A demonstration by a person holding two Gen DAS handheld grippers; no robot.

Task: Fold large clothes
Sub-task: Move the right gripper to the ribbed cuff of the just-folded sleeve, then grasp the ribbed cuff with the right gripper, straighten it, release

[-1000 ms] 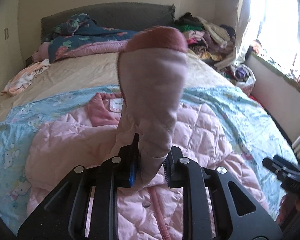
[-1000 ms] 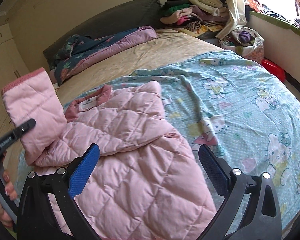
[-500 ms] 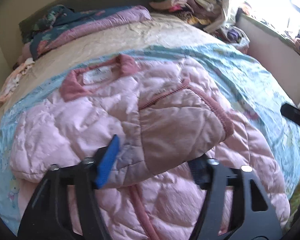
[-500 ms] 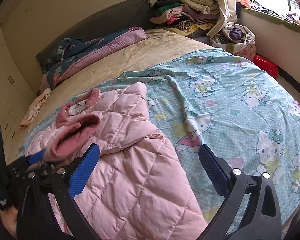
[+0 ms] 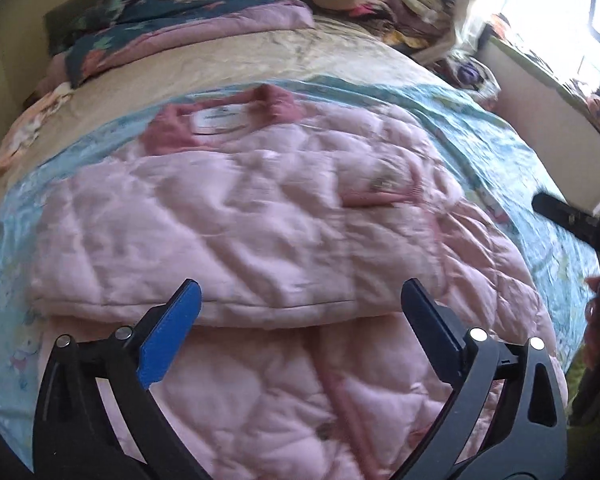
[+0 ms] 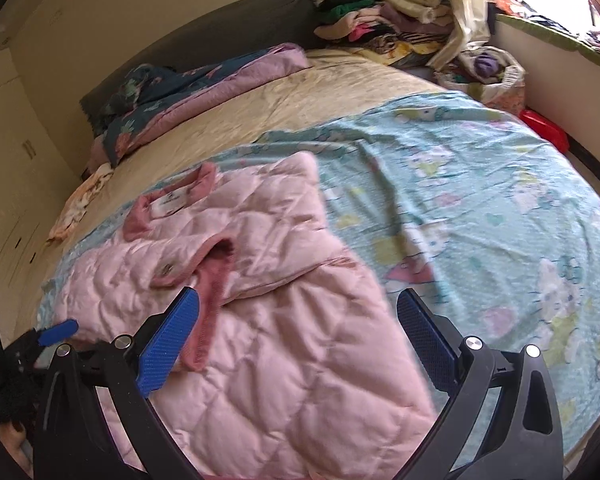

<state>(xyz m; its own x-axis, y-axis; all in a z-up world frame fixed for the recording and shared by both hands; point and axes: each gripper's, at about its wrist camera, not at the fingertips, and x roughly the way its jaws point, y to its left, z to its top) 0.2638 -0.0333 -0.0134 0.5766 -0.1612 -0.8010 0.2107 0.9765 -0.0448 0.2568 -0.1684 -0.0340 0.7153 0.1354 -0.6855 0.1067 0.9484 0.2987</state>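
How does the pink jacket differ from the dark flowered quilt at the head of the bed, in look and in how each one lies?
The pink jacket is plain pale pink with a darker pink collar; the flowered quilt is dark blue with a lilac underside. The jacket lies spread on the blue cartoon sheet, one sleeve folded across its front; the quilt lies bunched against the headboard. Both are padded, and neither gripper holds them.

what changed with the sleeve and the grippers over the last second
The left gripper, which a second ago was shut on the raised sleeve, swung it over onto the pink jacket, let go and now stands open above it. The sleeve lies folded across the chest. The right gripper stayed open, holding nothing, and the blue cartoon sheet lies as before.
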